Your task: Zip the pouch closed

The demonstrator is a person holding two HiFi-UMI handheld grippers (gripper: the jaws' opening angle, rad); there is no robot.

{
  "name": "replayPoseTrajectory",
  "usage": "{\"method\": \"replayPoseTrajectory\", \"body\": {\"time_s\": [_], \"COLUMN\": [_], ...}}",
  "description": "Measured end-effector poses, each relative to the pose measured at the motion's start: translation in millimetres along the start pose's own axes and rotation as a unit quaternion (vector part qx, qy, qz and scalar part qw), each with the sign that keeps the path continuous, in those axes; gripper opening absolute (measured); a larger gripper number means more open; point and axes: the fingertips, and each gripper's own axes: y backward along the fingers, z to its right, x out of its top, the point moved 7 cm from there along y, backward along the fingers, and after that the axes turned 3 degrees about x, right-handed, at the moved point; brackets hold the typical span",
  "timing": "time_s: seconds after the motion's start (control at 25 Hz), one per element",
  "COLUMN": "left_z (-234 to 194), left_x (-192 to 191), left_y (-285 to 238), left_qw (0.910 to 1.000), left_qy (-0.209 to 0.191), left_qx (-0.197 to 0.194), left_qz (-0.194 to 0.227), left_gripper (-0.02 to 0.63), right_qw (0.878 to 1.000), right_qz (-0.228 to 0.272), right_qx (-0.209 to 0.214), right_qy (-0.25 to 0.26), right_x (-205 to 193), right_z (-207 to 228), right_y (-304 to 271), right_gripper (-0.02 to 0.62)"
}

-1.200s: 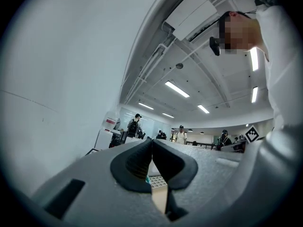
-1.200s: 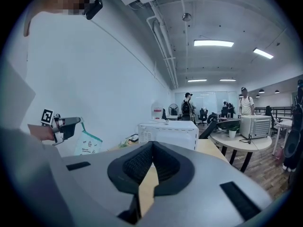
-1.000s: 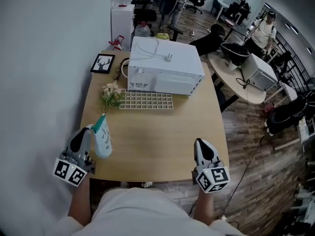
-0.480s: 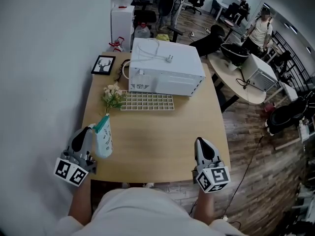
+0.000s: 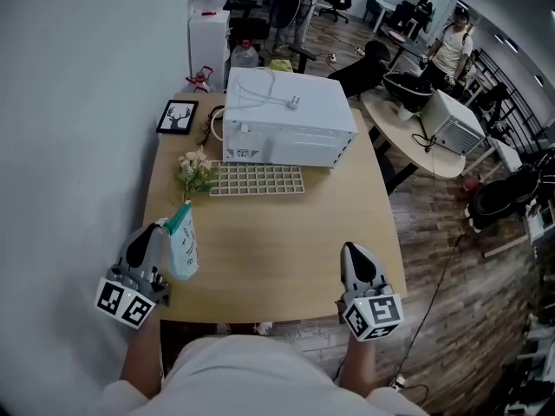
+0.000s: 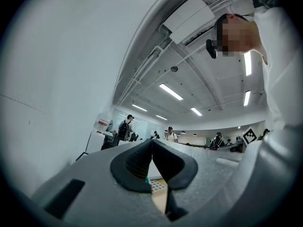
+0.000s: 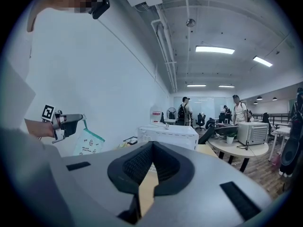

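Note:
The pouch (image 5: 181,248) is white with a teal top edge and hangs down over the table's front left part. My left gripper (image 5: 161,225) is shut on its top corner. In the right gripper view the pouch (image 7: 87,144) dangles from the left gripper (image 7: 71,122) off to the left. In the left gripper view the jaws (image 6: 152,143) are pressed together, with a sliver of teal showing below them. My right gripper (image 5: 349,250) hovers over the table's front right edge, shut and with nothing in it; its jaws (image 7: 152,145) meet with nothing between them.
A large white box (image 5: 290,120) with a cable on top stands at the back of the wooden table (image 5: 277,241). In front of it lie a white grid tray (image 5: 257,178) and a small flower bunch (image 5: 196,170). A framed picture (image 5: 178,115) lies at the back left. A wall runs along the left.

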Motion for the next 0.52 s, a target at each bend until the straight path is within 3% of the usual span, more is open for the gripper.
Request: {"method": "replayPoseTrajectory", "body": {"time_s": [0.52], "left_z": [3], "left_x": [8], "left_y": [-10], "left_qw": [0.9994], "left_qy": [-0.004], "left_qx": [-0.032], "left_qz": [0.008], "left_gripper": [0.014], "right_qw": [1.0], "right_qz": [-0.001], "right_qx": [-0.015], "right_qy": [0.005], "right_x": [-5], "right_z": [-8], "right_y": [15], "right_gripper": [0.0]}}
